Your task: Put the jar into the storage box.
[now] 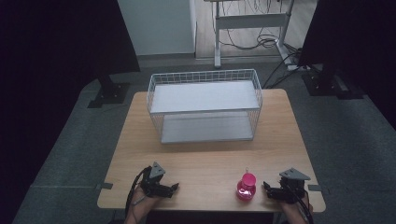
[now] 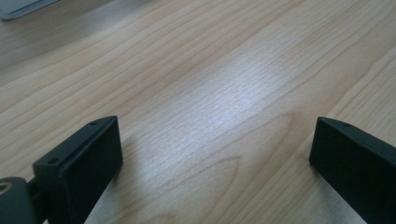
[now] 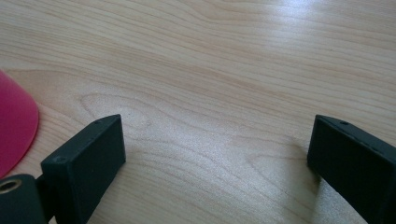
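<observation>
A pink bottle (image 1: pixel 246 185) with a pink cap stands upright near the table's front edge, right of centre. My right gripper (image 1: pixel 267 188) rests just to its right, jaws wide apart and pointing toward it. In the right gripper view the same gripper (image 3: pixel 217 149) has only bare wood between its jaws, and the bottle's pink side (image 3: pixel 14 126) shows at the left edge. My left gripper (image 1: pixel 175 187) lies at the front left of the table, pointing right. Seen from its own camera, the left gripper (image 2: pixel 215 149) is open over bare wood.
A white wire basket (image 1: pixel 204 103) with two flat shelves stands on the far half of the wooden table (image 1: pixel 210 156). Its grey corner (image 2: pixel 18 8) shows in the left gripper view. Beyond the table are a desk frame with cables (image 1: pixel 254 28) and dark stands (image 1: pixel 109 91).
</observation>
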A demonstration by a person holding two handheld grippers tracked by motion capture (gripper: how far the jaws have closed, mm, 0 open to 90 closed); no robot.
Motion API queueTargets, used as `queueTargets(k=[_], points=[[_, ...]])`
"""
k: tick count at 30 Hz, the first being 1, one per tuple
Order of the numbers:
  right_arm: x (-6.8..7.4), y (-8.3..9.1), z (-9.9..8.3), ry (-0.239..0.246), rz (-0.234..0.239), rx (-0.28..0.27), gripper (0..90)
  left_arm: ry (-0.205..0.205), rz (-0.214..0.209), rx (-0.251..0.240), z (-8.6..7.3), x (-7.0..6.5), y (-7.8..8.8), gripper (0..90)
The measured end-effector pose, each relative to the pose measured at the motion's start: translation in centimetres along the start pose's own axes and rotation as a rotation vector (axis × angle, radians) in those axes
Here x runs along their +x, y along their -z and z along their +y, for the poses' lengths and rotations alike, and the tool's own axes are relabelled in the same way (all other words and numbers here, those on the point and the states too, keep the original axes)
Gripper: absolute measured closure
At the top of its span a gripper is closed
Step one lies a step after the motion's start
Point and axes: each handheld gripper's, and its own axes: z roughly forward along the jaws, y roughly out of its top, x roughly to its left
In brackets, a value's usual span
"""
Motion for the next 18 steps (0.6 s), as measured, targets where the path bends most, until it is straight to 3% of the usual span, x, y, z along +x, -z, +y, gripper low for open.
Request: queueTargets(k=[18], points=[[0.02, 0.0, 0.04, 0.001, 0.001, 0.006, 2.8, 0.0, 0.0, -0.002, -0.06, 0.02, 0.05, 3.1]])
